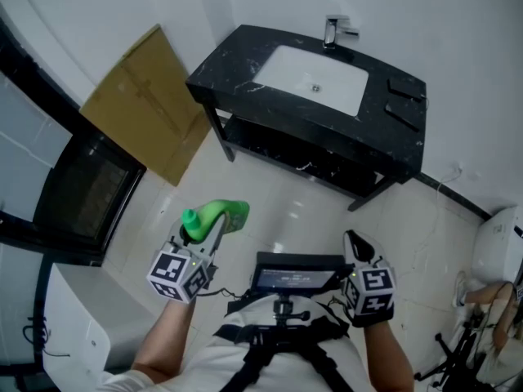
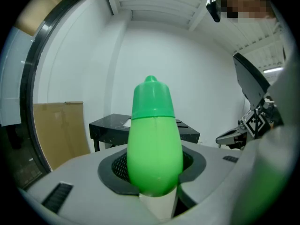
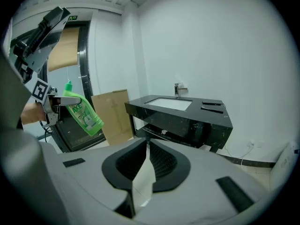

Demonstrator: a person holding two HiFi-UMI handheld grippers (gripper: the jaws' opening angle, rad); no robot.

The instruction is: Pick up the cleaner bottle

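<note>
Cleaner bottle (image 1: 219, 216), green, is held clear of the floor, clamped between the jaws of the left gripper (image 1: 211, 229). Its cap is seen pointing up in the left gripper view. In the head view:
- Right gripper (image 1: 358, 245) is noted at 3 o'clock of the bottle, jaws closed together, nothing between them.
- Black vanity (image 1: 225, 76) with white sink (image 1: 315, 76) is noted at 1 o'clock.
- Cardboard sheet (image 1: 147, 104) is noted at 11 o'clock, leaned on the wall.

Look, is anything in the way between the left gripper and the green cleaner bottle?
Nothing visible is. The left gripper already has its jaws closed on the cleaner bottle, holding it up off the floor. The right gripper is empty and apart from it.
</note>
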